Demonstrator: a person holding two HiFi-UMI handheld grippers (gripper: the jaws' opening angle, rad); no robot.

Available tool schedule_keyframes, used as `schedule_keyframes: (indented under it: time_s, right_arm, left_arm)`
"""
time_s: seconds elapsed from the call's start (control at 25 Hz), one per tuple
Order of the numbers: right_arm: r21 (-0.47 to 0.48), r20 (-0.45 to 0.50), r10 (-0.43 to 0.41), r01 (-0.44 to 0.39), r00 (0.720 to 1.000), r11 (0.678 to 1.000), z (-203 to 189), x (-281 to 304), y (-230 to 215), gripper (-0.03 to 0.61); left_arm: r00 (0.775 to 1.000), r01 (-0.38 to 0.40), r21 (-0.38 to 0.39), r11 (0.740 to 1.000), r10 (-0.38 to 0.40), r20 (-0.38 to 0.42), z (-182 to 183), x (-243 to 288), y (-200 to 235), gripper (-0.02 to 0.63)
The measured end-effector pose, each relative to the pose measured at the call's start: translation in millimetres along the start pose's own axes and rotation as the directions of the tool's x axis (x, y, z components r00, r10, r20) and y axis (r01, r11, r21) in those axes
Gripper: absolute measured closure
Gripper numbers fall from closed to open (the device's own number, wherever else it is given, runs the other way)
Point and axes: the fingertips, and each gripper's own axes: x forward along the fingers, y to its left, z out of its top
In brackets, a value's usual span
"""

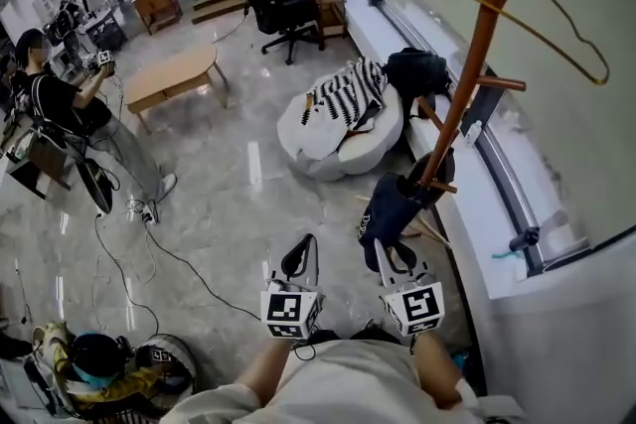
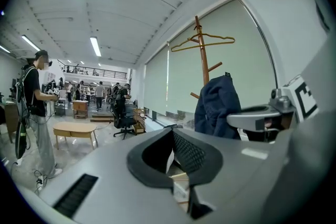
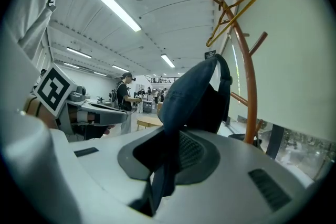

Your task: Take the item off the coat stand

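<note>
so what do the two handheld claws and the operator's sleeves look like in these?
Matching pair. The left claw and right claw have smooth grey housings with slotted vents. Their black liners are cross-hatched on the gripping faces. Each carries a white cube printed with black square markers. The operator wears a pale short-sleeved top.

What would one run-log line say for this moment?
right gripper: shut on dark blue item | dark blue item: on coat stand | left gripper: empty
</note>
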Motion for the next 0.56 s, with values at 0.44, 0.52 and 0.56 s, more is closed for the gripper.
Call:
schedule_keyframes:
  time_s: [0.44, 0.52, 0.56]
  right_arm:
    - [-0.024, -0.022, 0.017, -0.018, 1.0, 1.0, 5.5, 16.7, 30.6, 0.541]
    - [-0.032, -0.02, 0.022, -0.023, 1.0, 0.999, 7.6, 20.0, 31.9, 0.541]
    - [-0.035, -0.019, 0.024, -0.025, 1.0, 0.999, 8.7, 21.7, 32.4, 0.541]
  left_arm:
    - [1.0, 0.026, -0.001, 1.0, -0.026, 0.016, -1.2, -11.2, 18.5, 0.604]
    - [0.999, 0.024, -0.001, 1.0, -0.024, 0.024, 0.9, -9.5, 22.0, 0.604]
    - [0.999, 0.023, -0.001, 1.0, -0.023, 0.027, 1.9, -8.5, 23.6, 0.604]
